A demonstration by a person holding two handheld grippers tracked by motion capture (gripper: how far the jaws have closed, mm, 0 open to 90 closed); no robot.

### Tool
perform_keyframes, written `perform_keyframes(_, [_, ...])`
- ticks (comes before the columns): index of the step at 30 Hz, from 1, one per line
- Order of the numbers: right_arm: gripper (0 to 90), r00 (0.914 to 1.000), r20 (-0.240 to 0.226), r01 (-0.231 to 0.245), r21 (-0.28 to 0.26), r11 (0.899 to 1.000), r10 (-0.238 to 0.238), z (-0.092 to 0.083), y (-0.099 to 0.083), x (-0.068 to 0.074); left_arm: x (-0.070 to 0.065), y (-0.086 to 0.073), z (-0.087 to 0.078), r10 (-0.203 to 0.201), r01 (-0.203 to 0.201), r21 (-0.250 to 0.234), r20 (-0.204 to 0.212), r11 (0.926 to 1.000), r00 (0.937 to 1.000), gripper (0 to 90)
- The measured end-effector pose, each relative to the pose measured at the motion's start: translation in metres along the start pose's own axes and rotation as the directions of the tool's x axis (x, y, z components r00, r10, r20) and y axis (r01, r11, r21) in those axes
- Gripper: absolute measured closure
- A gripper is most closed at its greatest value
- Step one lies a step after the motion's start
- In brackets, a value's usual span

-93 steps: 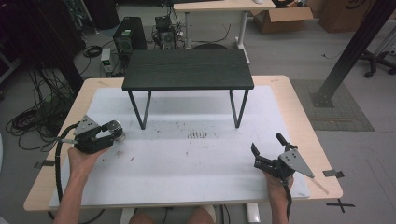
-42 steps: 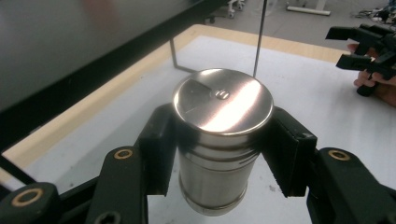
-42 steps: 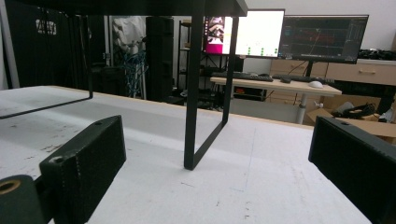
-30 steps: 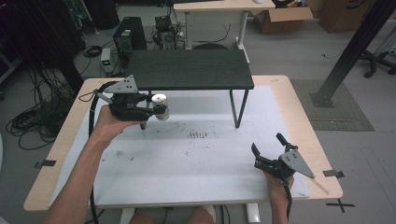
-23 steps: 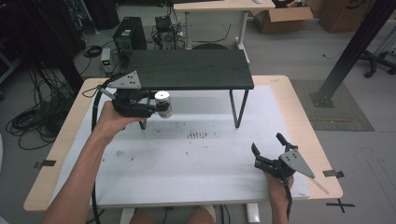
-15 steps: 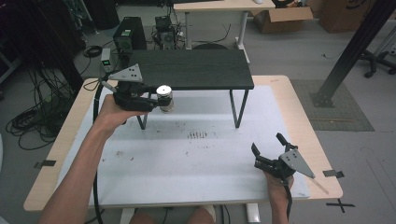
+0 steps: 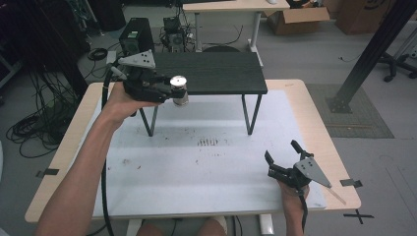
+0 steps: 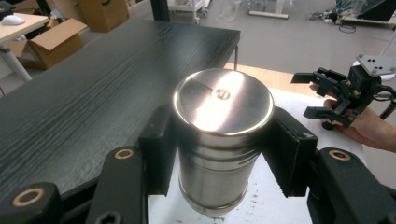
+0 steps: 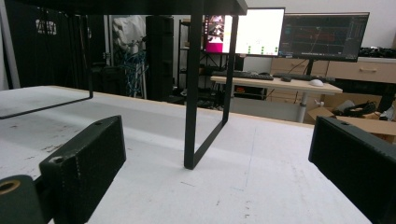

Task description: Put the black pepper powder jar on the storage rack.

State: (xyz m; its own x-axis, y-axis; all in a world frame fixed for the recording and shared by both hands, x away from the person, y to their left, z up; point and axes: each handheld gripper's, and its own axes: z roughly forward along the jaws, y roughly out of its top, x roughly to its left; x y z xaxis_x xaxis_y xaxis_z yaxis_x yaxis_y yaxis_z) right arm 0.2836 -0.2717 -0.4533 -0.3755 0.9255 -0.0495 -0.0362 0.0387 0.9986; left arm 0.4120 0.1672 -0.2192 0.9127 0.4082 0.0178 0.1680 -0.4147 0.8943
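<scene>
My left gripper [image 7: 177, 93] is shut on a steel can [image 7: 179, 90] and holds it upright in the air, at the near left edge of the black raised shelf [image 7: 216, 71]. In the left gripper view the pads [image 8: 158, 149] press both sides of the can [image 8: 219, 140], whose shiny lid stands a little above the shelf top [image 8: 93, 88]. My right gripper [image 7: 281, 160] rests open near the table's front right, nothing between its fingers; it points toward the shelf's black leg [image 9: 191, 88]. Far off in the left gripper view, the right gripper [image 8: 322, 95] appears too.
The shelf stands on thin black legs [image 7: 250, 114] over the white mat [image 7: 206, 162] on the wooden table [image 7: 319, 123]. Beyond the table lie cables [image 7: 29, 128], a computer tower [image 7: 134, 37] and a cardboard box [image 7: 295, 17]. Desks with monitors [image 9: 322, 30] stand behind.
My left gripper has risen with the can and moved toward the shelf's near left edge, up to the level of its top. The right gripper has kept still.
</scene>
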Motion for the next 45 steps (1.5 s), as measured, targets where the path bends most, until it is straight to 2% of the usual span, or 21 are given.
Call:
perform_keyframes(4, [3.7,1.0,0.0,-0.001,0.0,1.0,0.001,0.0,0.0,0.0,0.004,0.006,0.003,-0.011,0.011,-0.006,0.007,0.9999,0.9999,49.1])
perform_keyframes(16, [3.8,1.0,0.0,-0.002,0.001,1.0,0.002,0.0,0.0,0.0,0.018,0.028,0.013,0.001,-0.001,-0.001,0.011,1.0,0.9999,49.1])
perform_keyframes(20, [3.8,1.0,0.0,-0.001,0.002,1.0,0.001,0.0,0.0,0.0,0.023,0.033,0.016,-0.008,0.008,-0.019,0.014,0.9998,0.9999,49.1])
perform_keyframes(32, [3.7,1.0,-0.002,-0.001,0.003,1.0,0.001,0.0,0.0,0.0,0.043,0.038,0.036,-0.038,0.038,-0.013,-0.006,0.9992,0.9993,49.0])
perform_keyframes(45, [3.7,1.0,-0.003,-0.002,0.005,1.0,0.002,0.001,0.0,0.0,0.06,0.033,0.048,-0.065,0.066,0.005,-0.049,0.9978,0.9967,49.0])
